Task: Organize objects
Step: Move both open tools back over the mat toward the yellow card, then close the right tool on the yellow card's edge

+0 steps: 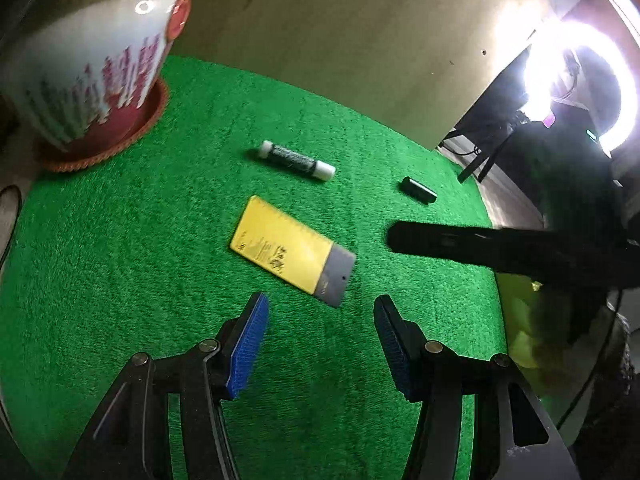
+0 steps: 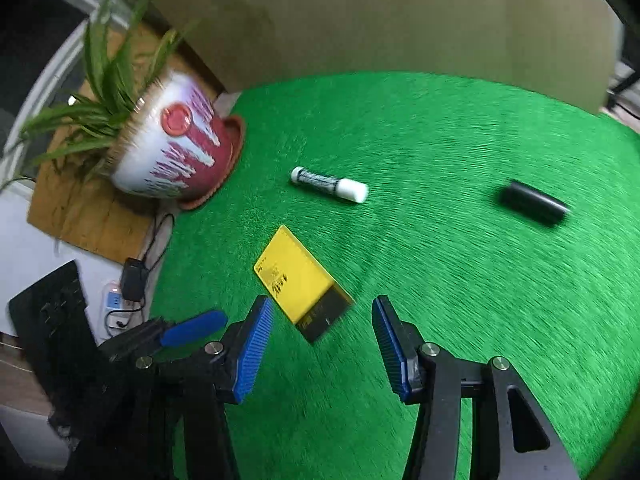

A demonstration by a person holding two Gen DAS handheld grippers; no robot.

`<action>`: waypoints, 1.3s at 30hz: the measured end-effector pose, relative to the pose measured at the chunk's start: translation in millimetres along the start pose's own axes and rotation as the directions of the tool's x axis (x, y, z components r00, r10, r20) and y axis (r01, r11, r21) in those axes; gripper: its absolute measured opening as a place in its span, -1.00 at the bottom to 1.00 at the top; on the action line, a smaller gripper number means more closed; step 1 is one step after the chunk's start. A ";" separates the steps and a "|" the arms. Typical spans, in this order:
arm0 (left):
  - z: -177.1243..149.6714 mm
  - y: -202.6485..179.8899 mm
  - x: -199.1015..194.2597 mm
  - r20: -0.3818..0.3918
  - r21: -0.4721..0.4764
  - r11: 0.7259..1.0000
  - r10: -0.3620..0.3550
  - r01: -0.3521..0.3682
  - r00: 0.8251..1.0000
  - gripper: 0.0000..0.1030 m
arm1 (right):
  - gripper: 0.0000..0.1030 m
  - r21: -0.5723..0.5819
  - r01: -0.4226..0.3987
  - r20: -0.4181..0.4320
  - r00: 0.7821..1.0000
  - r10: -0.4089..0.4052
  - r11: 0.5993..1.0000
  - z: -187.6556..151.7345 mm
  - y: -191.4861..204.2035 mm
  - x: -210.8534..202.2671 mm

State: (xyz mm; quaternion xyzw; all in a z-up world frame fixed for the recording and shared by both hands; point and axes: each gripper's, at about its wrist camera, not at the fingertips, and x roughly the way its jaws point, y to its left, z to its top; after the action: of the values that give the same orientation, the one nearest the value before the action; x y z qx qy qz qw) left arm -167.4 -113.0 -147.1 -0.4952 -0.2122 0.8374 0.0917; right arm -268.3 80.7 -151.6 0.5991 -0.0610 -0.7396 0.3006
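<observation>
We hold the left gripper (image 1: 320,340) and right gripper (image 2: 322,344) half open and empty. The yellow scraper (image 1: 282,249) lies flat just beside the marker (image 1: 297,159); it looks light, stiff and thin, so we would pinch its long edges.

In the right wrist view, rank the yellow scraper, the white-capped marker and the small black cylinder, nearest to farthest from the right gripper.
1. Yellow scraper: just ahead of the right gripper, slightly left.
2. White-capped marker: farther up the green mat, centre.
3. Small black cylinder: far right.
</observation>
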 end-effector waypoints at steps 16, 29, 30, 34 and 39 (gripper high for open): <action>-29.3 39.7 -21.8 -0.003 -0.046 0.999 0.001 -0.001 1.000 0.13 | 0.04 -0.194 0.089 -0.113 0.987 -0.112 0.977 20.5 43.1 64.2; -38.4 53.3 -26.2 -0.001 -0.081 0.997 -0.001 0.001 1.000 0.13 | 0.15 -0.535 0.239 -0.124 0.927 -0.355 0.810 -7.7 97.9 85.7; -38.7 54.2 -26.6 -0.001 -0.083 0.997 -0.002 0.002 1.000 0.13 | 0.15 -0.540 0.242 -0.123 0.925 -0.360 0.806 -7.8 99.0 85.9; -39.7 53.6 -28.3 0.002 -0.080 0.997 0.000 0.001 1.000 0.13 | 0.11 -0.544 0.235 -0.130 0.925 -0.358 0.805 -6.5 97.6 83.7; -38.9 52.9 -27.2 0.000 -0.077 0.997 0.005 -0.005 1.000 0.13 | -0.06 -0.524 0.241 -0.121 0.928 -0.352 0.817 -6.6 92.3 76.2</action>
State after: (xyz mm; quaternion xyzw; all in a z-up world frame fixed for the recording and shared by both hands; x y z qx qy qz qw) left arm -117.2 -159.9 -165.5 -0.4989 -0.2433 0.8288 0.0704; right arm -235.7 -31.9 -176.5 0.5782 0.2598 -0.6993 0.3305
